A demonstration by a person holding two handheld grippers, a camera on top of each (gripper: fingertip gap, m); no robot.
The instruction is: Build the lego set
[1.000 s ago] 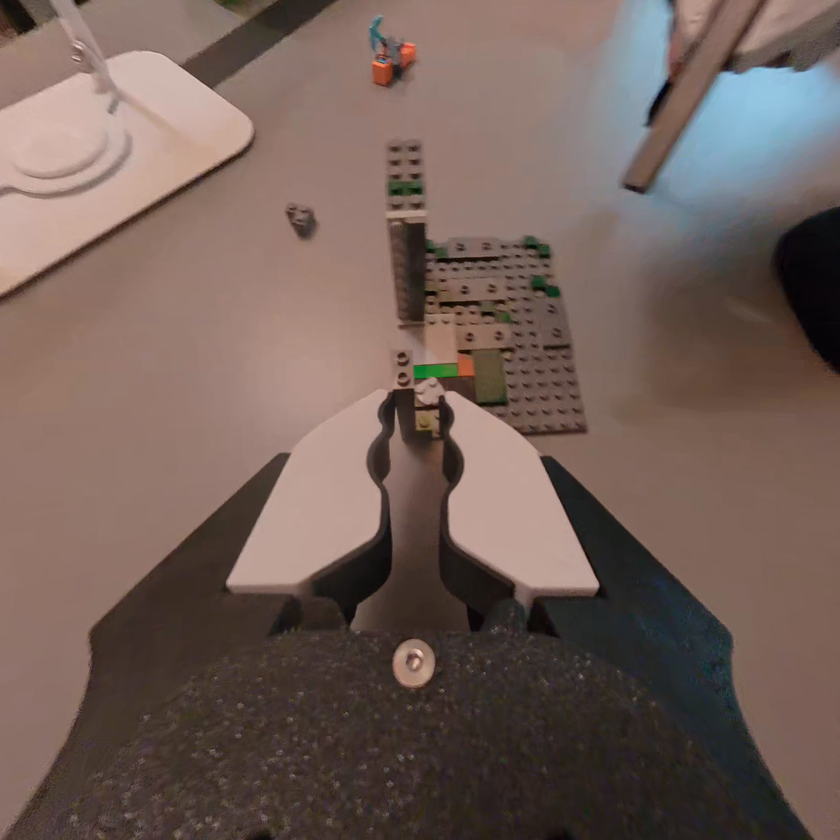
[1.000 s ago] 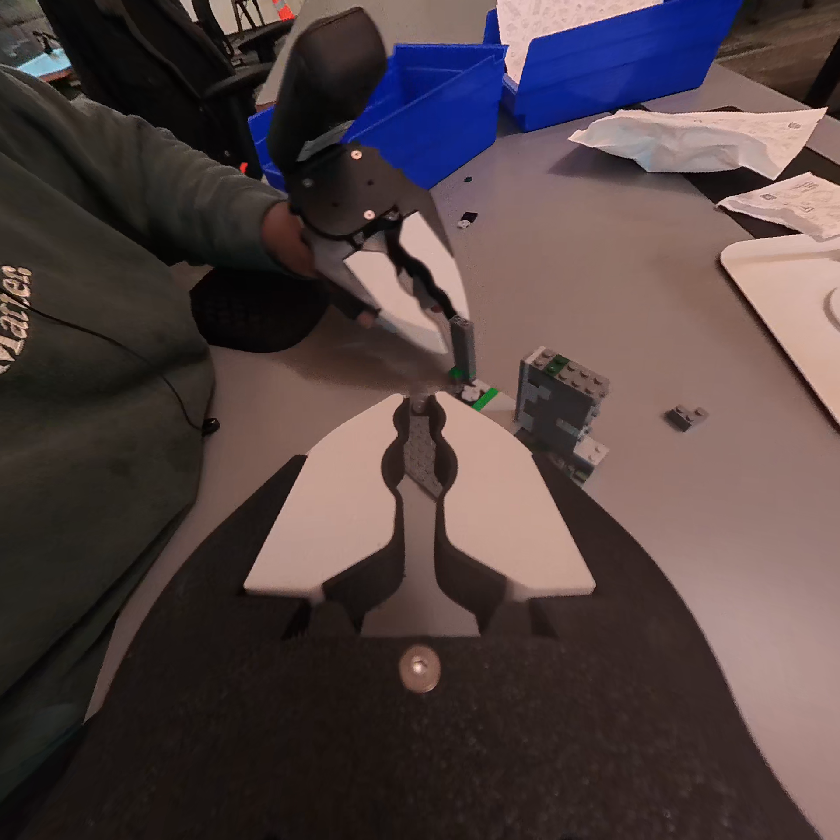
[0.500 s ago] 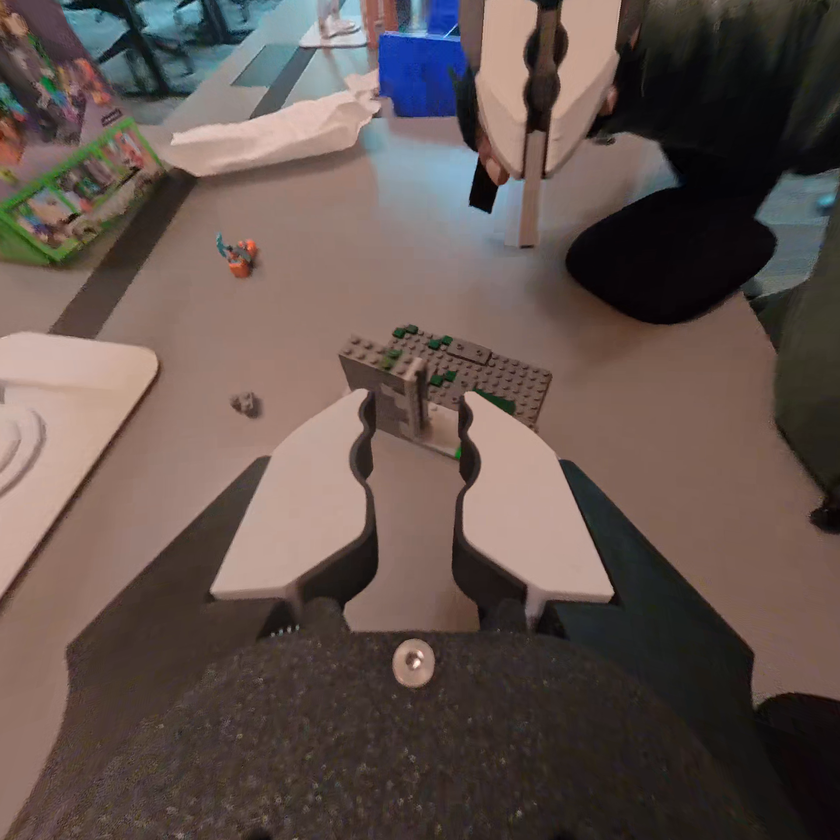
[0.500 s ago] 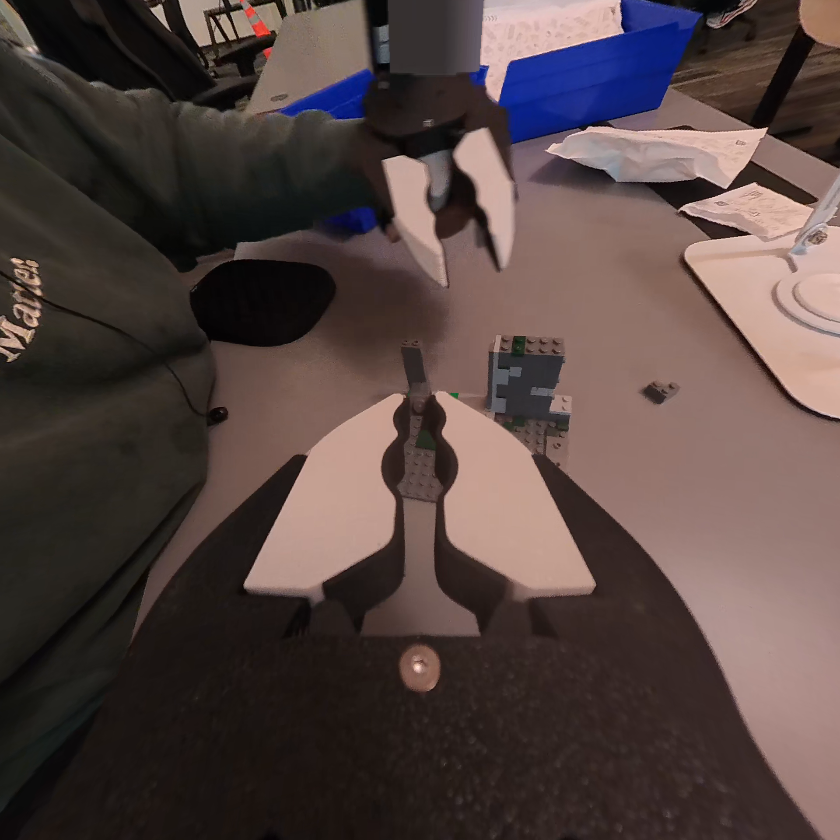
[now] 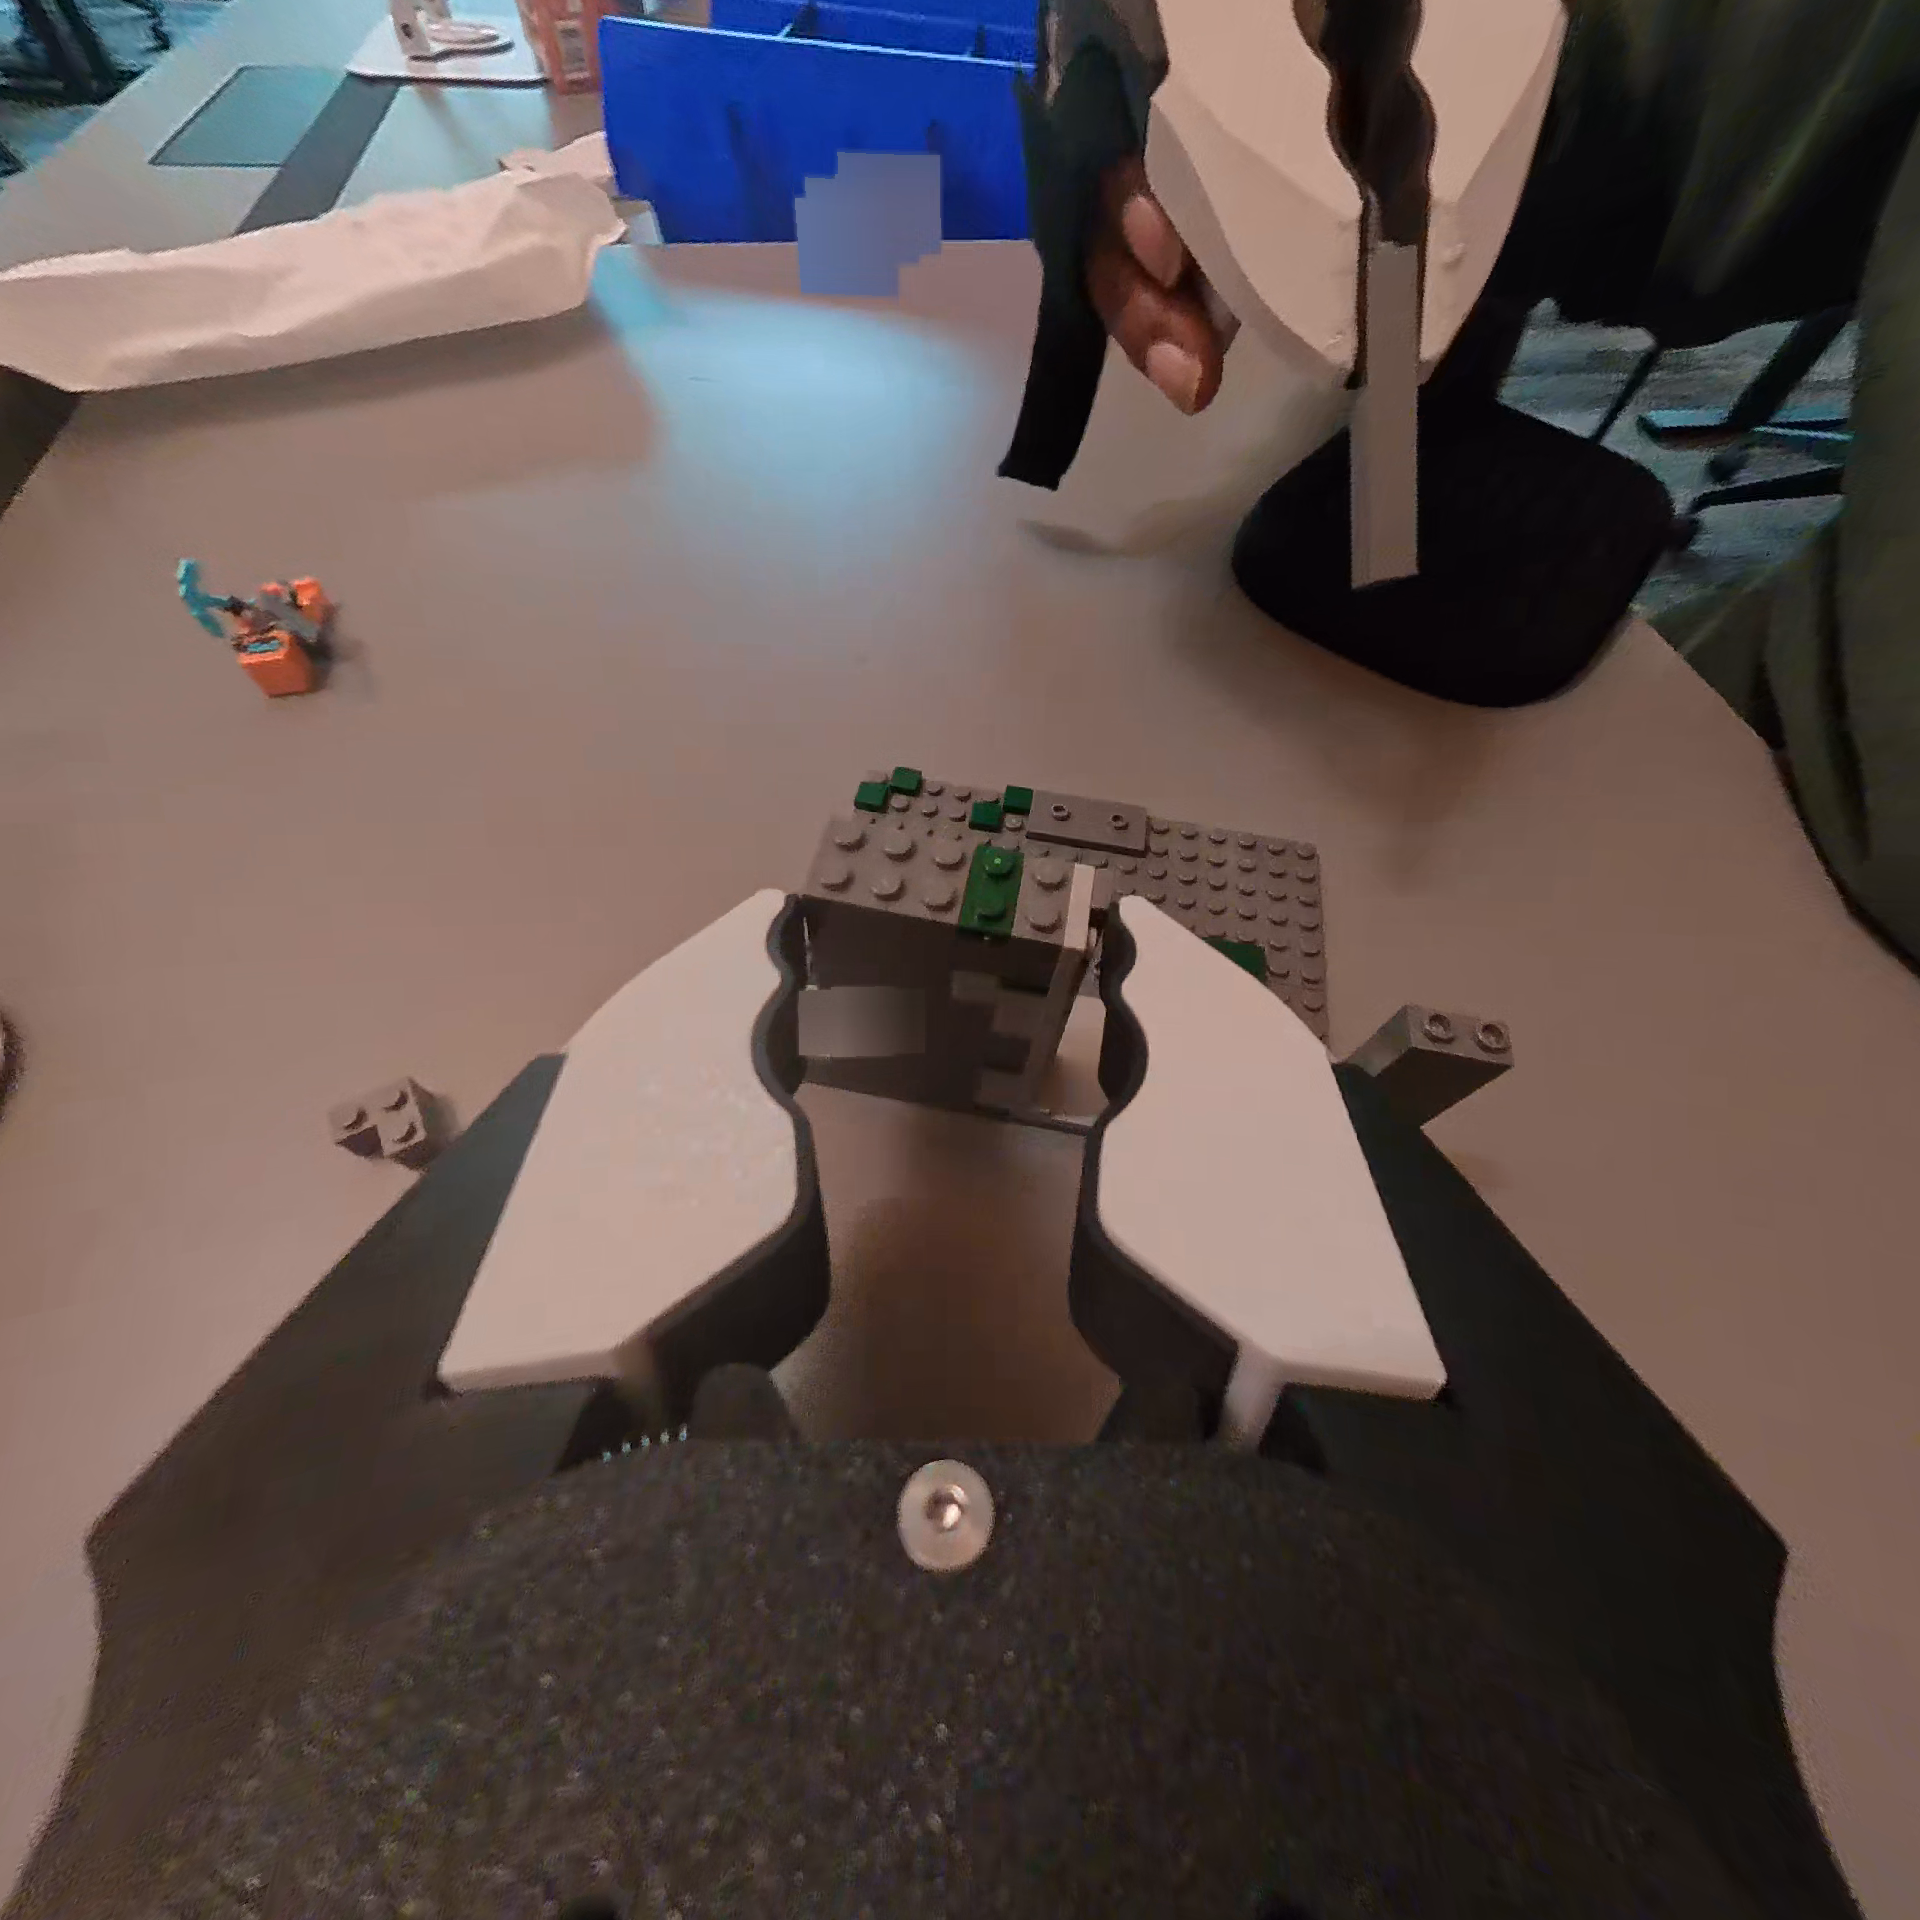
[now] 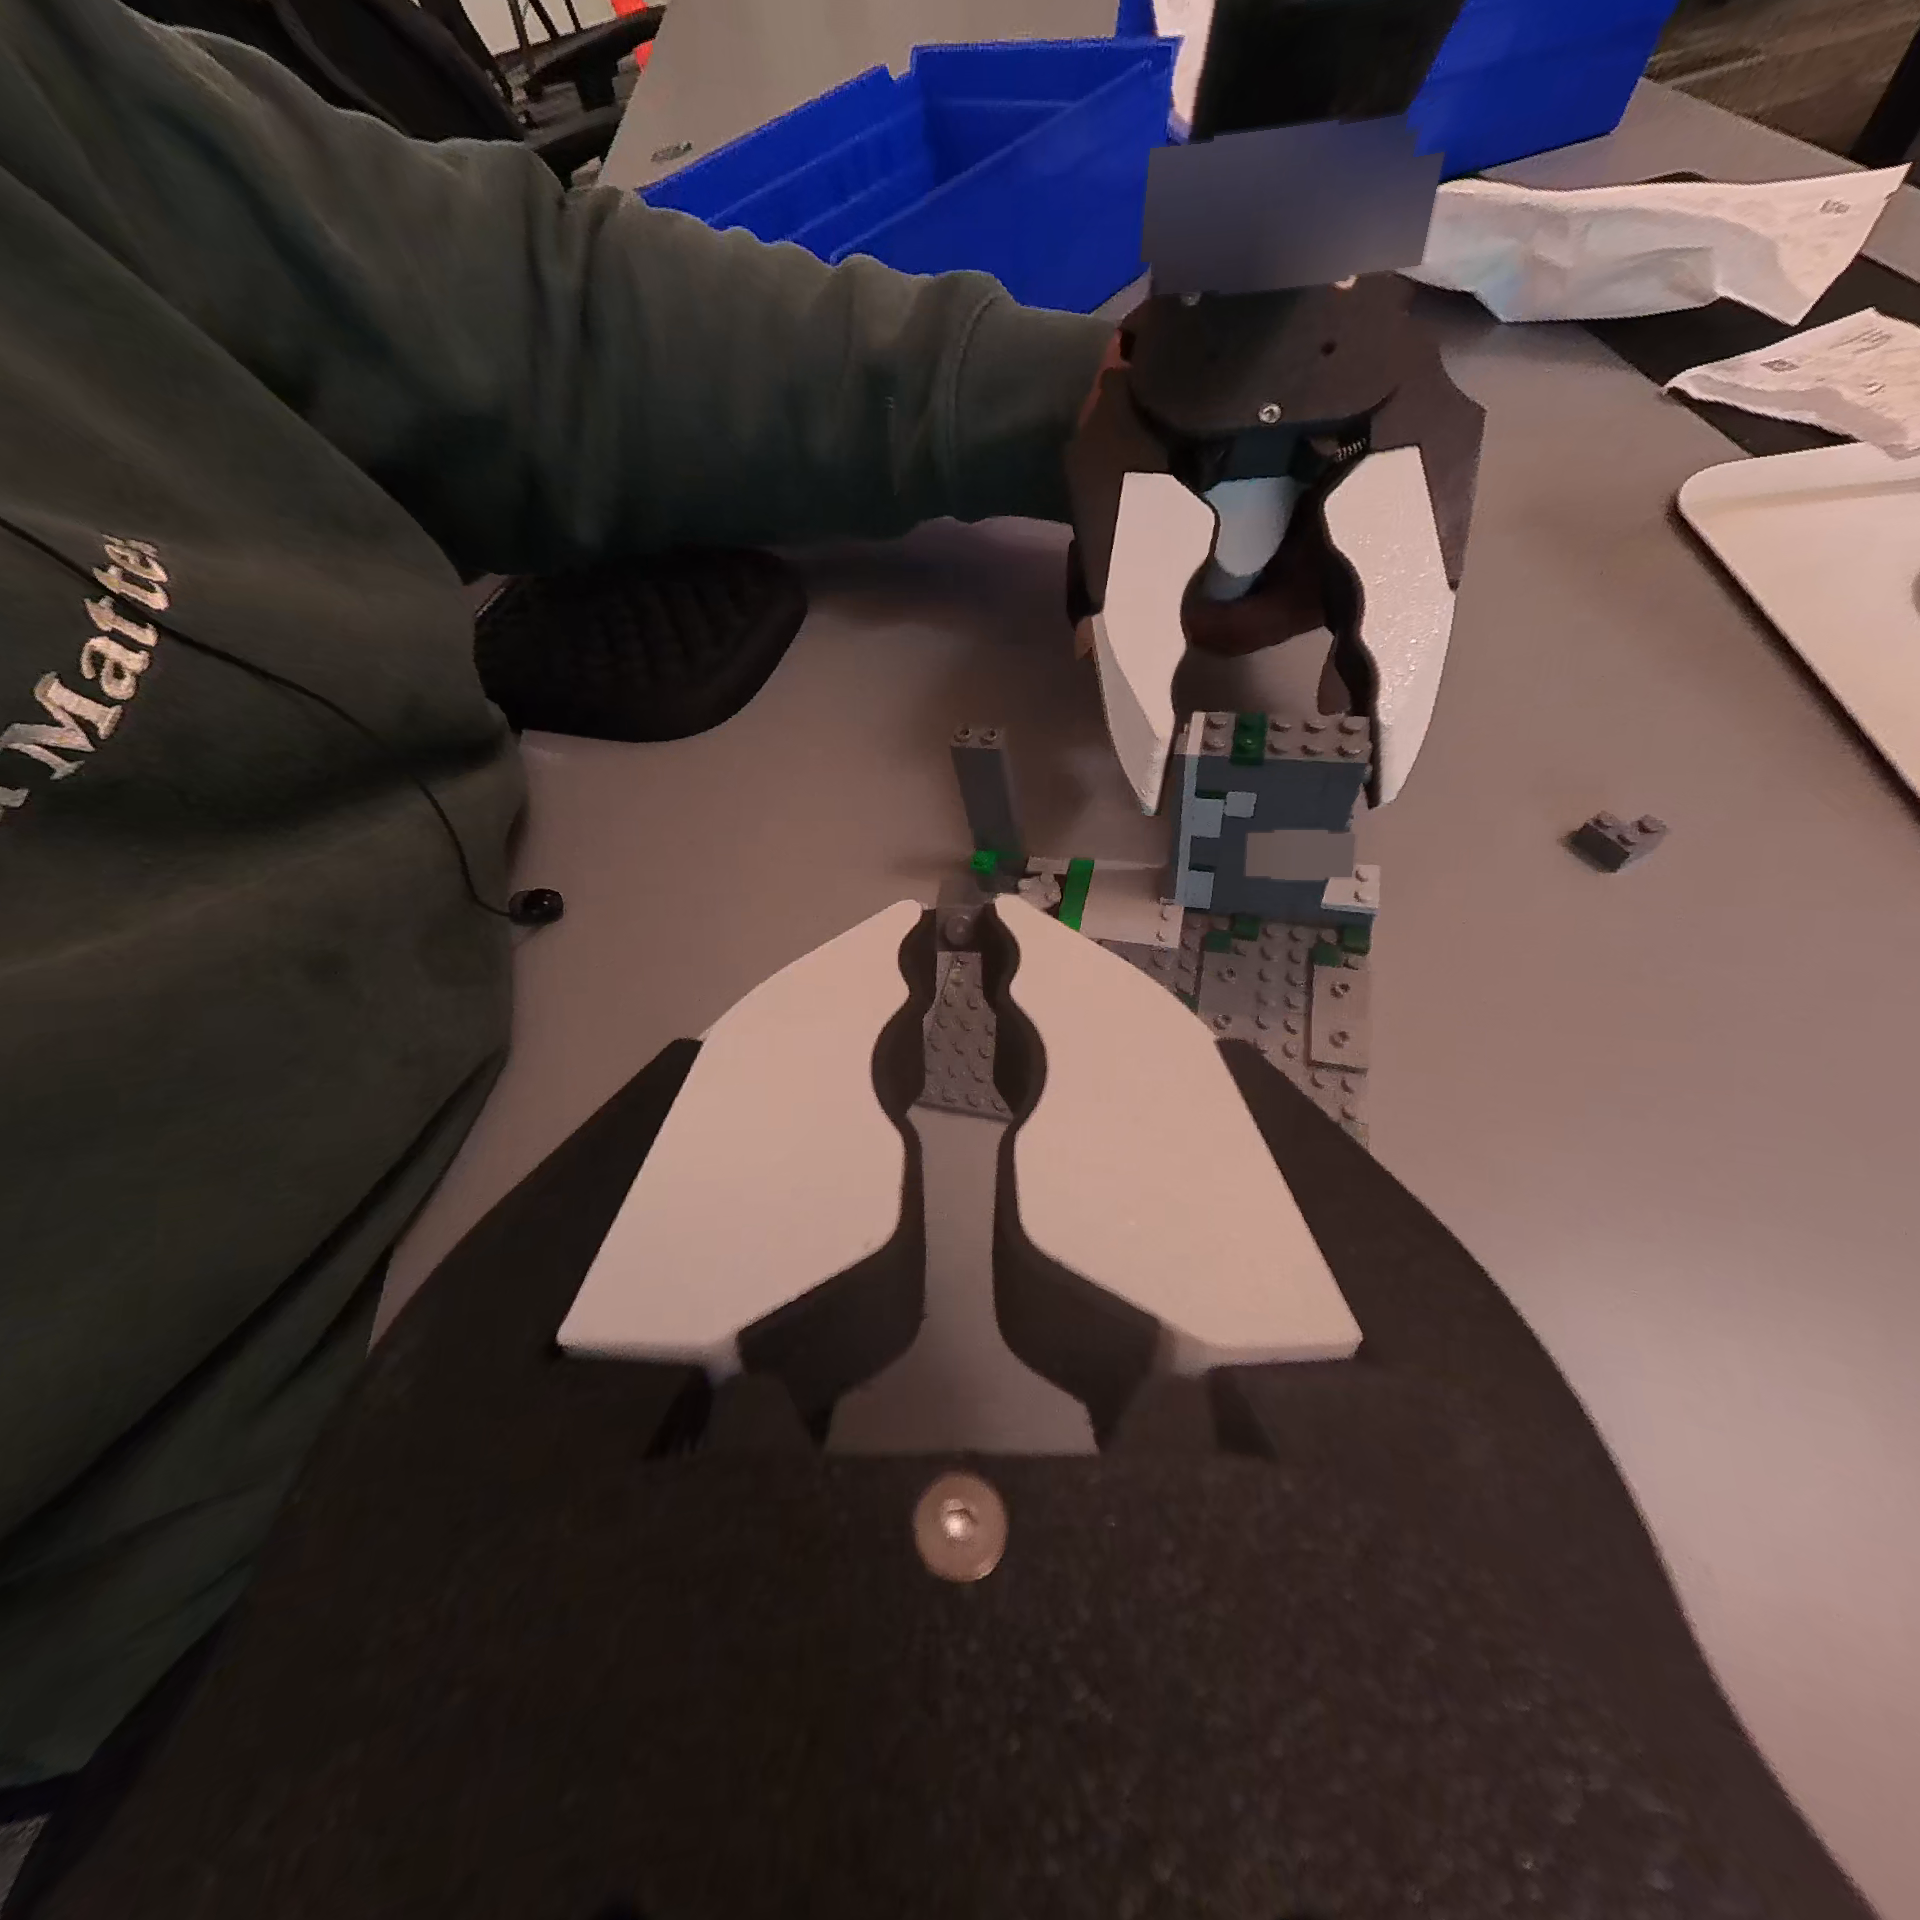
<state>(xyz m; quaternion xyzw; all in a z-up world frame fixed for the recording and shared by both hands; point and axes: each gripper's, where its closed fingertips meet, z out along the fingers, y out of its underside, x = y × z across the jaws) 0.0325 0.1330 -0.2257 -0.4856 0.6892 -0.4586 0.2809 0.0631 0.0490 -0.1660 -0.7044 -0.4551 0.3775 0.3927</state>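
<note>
Now left tongs (image 5: 945,920) straddle grey wall (image 5: 935,997), spread; right tongs (image 6: 958,912) pinch baseplate (image 6: 961,1049).

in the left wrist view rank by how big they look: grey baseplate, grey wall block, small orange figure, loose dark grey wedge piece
1. grey baseplate
2. grey wall block, nearer the camera, so unsure against the baseplate
3. small orange figure and loose dark grey wedge piece look alike.

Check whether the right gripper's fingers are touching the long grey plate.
Touching. The left wrist view shows the long grey plate hanging in the air, pinched between the right gripper's fingers.
</note>
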